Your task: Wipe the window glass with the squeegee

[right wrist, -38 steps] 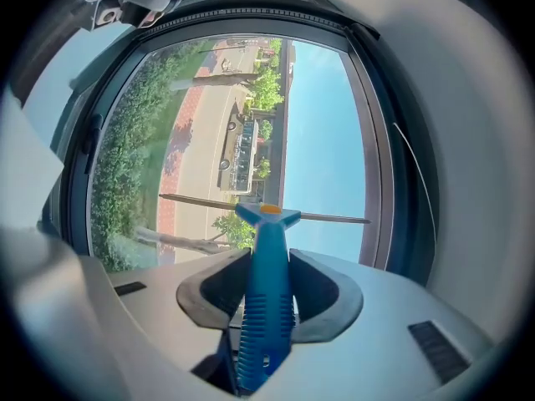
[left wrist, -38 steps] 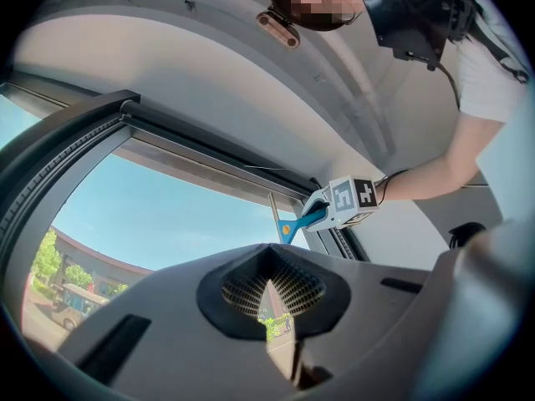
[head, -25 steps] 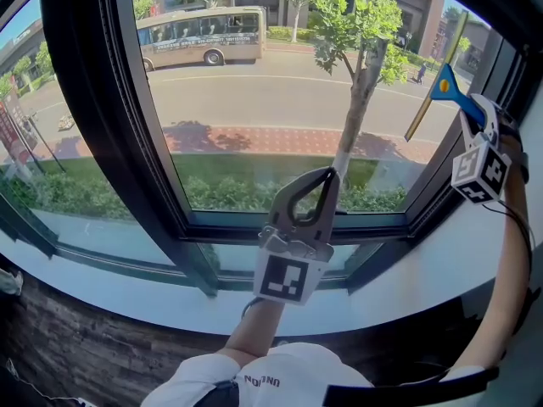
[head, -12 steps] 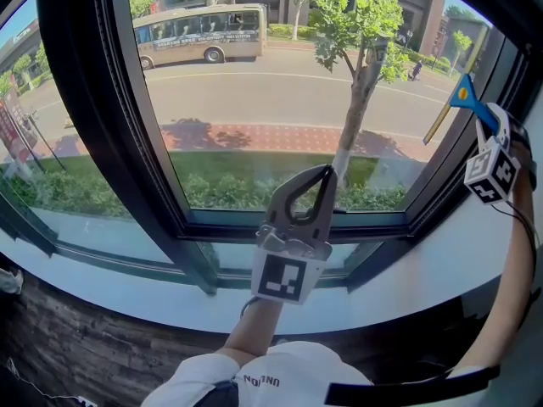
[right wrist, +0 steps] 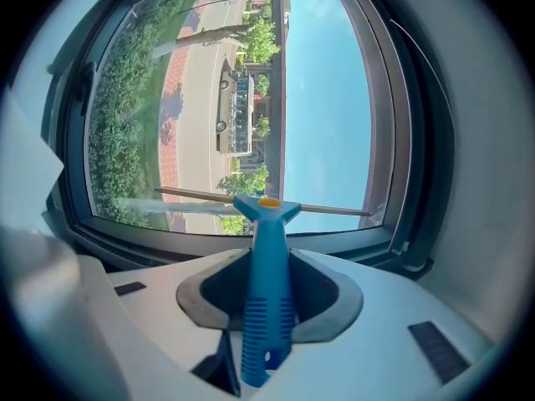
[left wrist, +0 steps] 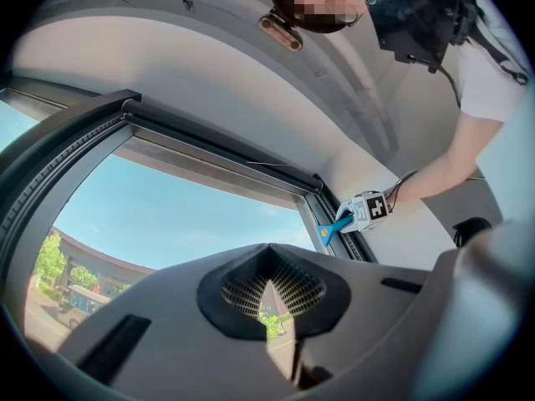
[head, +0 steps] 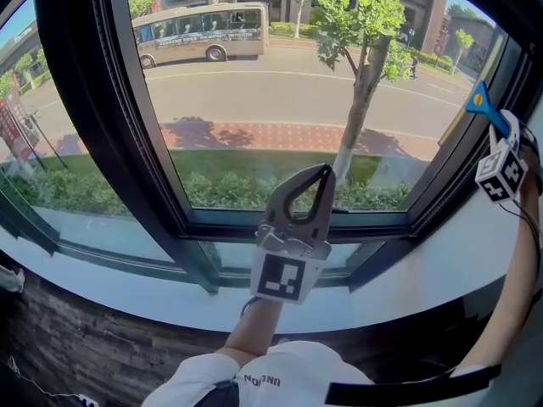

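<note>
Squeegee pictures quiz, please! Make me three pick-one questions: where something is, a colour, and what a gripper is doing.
1. Where is the bus? A on the road B on the sill C on the grass
2. What colour is the squeegee handle? A red B blue C green
3. How is the left gripper? A shut, empty B holding a cloth C wide open
Answers: 1 A, it stands on the road outside. 2 B, the handle in the right gripper is blue. 3 A, its jaws meet with nothing between.
</note>
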`<state>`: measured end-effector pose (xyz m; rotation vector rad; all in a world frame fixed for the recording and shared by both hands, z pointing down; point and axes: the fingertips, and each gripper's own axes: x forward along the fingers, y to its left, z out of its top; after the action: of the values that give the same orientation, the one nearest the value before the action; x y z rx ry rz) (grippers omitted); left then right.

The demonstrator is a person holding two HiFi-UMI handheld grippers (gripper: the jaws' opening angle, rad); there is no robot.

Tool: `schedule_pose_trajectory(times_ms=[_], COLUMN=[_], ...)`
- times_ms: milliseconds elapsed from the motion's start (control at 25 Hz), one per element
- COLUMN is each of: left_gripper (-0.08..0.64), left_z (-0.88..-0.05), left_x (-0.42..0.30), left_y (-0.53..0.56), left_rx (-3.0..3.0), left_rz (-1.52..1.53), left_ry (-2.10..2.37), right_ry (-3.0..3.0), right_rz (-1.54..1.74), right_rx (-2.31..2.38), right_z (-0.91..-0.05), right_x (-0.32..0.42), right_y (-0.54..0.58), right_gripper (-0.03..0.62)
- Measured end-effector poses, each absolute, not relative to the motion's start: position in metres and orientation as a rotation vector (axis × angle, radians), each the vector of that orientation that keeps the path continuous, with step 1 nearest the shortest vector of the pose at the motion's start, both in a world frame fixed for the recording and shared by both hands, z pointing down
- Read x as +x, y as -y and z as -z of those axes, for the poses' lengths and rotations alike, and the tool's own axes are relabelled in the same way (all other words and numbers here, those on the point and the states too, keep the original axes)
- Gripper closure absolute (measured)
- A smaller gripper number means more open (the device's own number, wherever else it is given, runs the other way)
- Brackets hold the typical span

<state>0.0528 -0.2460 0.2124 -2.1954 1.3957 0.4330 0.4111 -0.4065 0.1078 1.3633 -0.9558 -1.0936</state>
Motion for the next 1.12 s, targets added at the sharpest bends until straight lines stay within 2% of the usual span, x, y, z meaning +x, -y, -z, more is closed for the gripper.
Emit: schedule_pose_trajectory(times_ms=[520, 760, 960, 1120], left_gripper=[0.561, 0.561, 0.561, 0.561], left_z=[-0.213, -0.213, -0.213, -0.211], left_x=[0.051, 0.053, 0.051, 0.044], left_y=[0.248, 0.247, 0.245, 0.242], left_rx=[-2.18, -2.178, -2.179, -2.163], left_rz=[-0.394, -0.385, -0.393, -0.378], left_ry=[-1.399, -1.402, -1.418, -1.434], right_ry=[0.843, 0.858, 0.884, 0.937], right_rz=[1.032, 1.054, 1.108, 1.224], right_rx=[1.369, 1.368, 1.367, 1.341], right_z=[-0.113, -0.113, -0.108, -0.113], right_x=[0.448, 0.442, 0.419, 0.365], right_y=[0.41, 0.408, 0.391, 0.366], right_gripper=[0.443, 0.443, 0.443, 0.443])
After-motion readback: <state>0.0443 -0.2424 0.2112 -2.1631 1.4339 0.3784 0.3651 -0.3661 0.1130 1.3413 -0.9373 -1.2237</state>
